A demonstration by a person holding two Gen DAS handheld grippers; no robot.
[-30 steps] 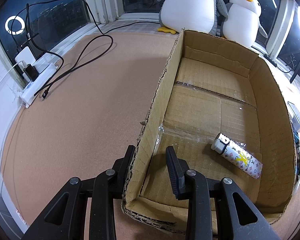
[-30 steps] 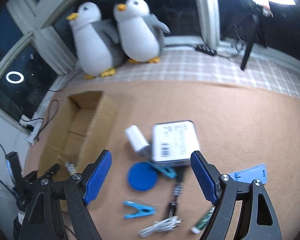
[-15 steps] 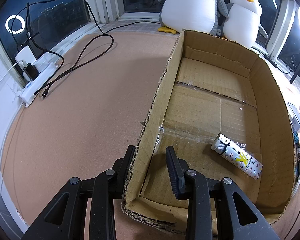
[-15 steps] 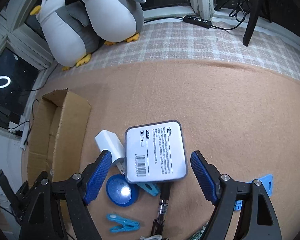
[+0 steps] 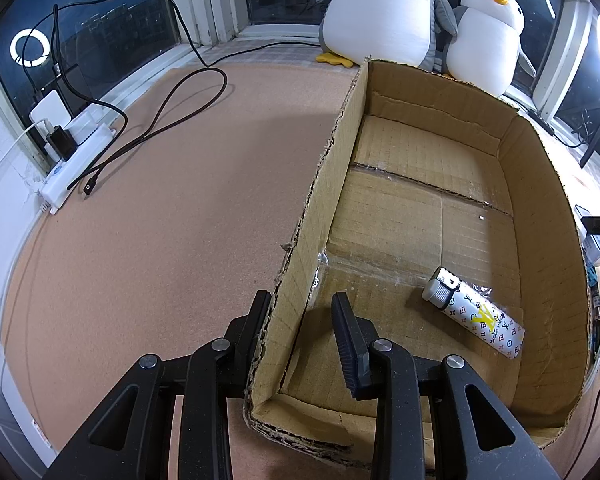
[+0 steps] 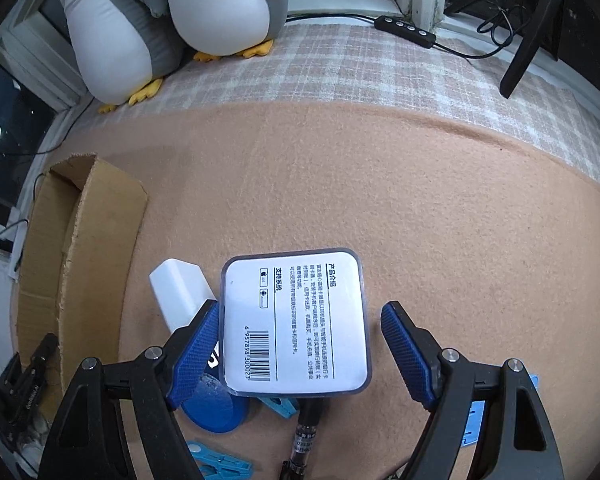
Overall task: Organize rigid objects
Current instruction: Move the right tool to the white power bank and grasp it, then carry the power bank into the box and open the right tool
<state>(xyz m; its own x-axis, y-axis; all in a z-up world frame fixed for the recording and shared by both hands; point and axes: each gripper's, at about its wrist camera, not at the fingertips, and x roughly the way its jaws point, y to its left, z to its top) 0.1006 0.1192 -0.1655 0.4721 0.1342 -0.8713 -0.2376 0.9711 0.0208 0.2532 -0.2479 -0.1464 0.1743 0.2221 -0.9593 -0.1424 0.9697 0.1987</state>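
Between blue pads of right gripper (image 6: 300,350): flat white rounded-square plastic case with barcode label (image 6: 296,320), lying on tan felt mat (image 6: 420,208); jaws spread wide, neither pad pressed on case. White charger block (image 6: 180,294) seen just left. Brown cardboard box (image 5: 540,240) wall clamped by left gripper (image 5: 300,336); patterned white lighter (image 5: 476,318) lying inside.

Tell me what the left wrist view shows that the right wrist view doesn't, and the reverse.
Only the left view: the patterned lighter inside the box, the power strip, and the left tongs clamped on the box wall. Only the right view: the white labelled case between the open right tongs, the white charger, blue disc and clips. Both: the cardboard box and two plush penguins.
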